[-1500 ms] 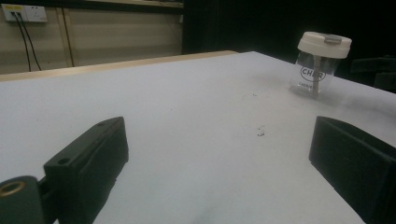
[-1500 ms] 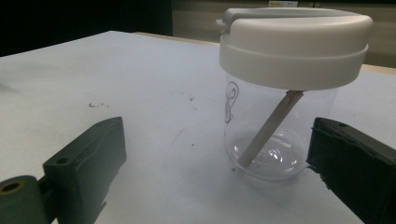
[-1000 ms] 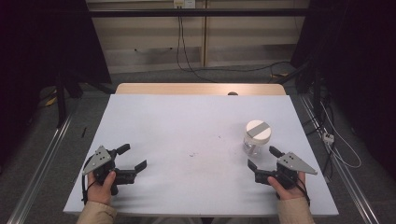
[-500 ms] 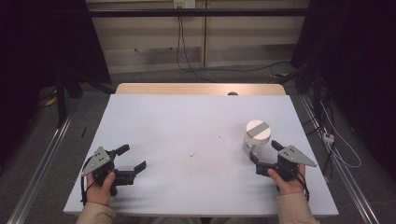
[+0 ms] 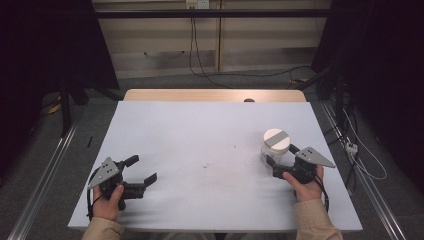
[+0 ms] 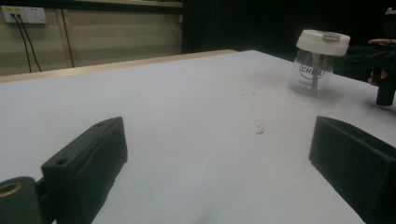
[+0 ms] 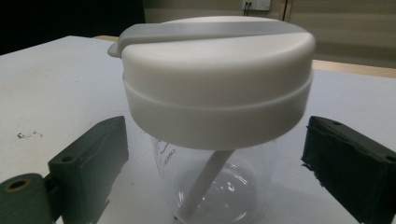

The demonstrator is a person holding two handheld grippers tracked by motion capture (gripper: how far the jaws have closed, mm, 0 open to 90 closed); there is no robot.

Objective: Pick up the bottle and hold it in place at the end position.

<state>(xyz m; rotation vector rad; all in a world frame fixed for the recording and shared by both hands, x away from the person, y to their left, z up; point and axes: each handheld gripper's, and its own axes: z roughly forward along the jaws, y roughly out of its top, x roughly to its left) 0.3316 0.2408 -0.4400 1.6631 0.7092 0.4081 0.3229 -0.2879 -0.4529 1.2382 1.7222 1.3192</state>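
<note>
A clear jar (image 5: 276, 145) with a white lid and a grey bar across the top stands upright on the right half of the white table (image 5: 200, 130). My right gripper (image 5: 282, 155) is open, one jaw on each side of the jar's lower body, with small gaps visible. In the right gripper view the jar (image 7: 215, 93) sits close between the jaws of the gripper (image 7: 217, 140), a white stick inside it. My left gripper (image 5: 141, 170) rests open and empty near the front left. From the left gripper (image 6: 217, 140) the jar (image 6: 320, 60) shows far off, beside the right gripper (image 6: 373, 58).
A wooden strip (image 5: 215, 95) runs along the table's far edge with a small dark object (image 5: 248, 100) on it. Faint dark marks (image 5: 206, 165) dot the table's middle. Metal rails flank the table, and cables (image 5: 360, 165) lie on the floor at the right.
My right gripper has moved forward to the jar, so its jaws now stand on either side of it. The left gripper and the jar have stayed put.
</note>
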